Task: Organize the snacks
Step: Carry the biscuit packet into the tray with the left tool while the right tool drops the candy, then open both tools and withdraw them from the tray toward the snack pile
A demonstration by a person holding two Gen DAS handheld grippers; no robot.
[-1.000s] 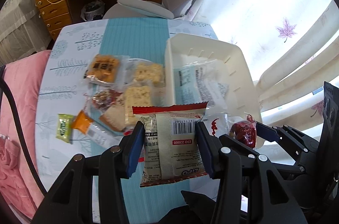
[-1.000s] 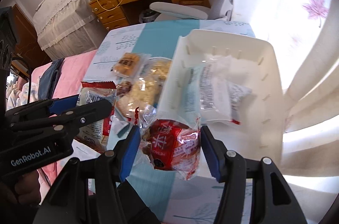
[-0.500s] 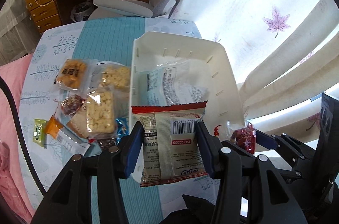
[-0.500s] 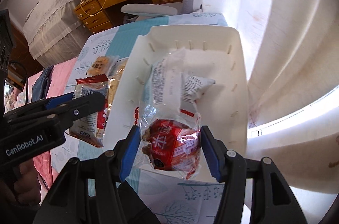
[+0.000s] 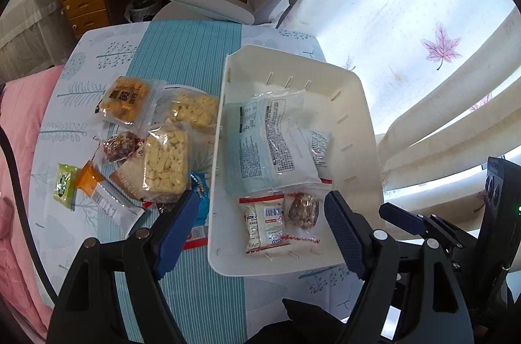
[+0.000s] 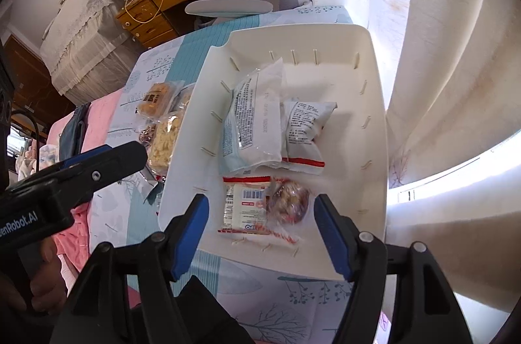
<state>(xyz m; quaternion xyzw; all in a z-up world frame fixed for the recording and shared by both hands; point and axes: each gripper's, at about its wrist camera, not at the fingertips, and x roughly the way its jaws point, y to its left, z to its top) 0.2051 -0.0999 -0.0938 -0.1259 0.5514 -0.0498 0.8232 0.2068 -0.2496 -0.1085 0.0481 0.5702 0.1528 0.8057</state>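
Two snack pkts [image 5: 278,222] in tray [image 5: 361,129], below both just-opened grippers [image 5: 262,235]

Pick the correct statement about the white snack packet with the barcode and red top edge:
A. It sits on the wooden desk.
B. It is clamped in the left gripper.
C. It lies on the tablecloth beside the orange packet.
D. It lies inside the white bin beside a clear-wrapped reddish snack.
D: the barcode packet lies on the floor of the white bin, next to the reddish snack, with both grippers' jaws open and empty.
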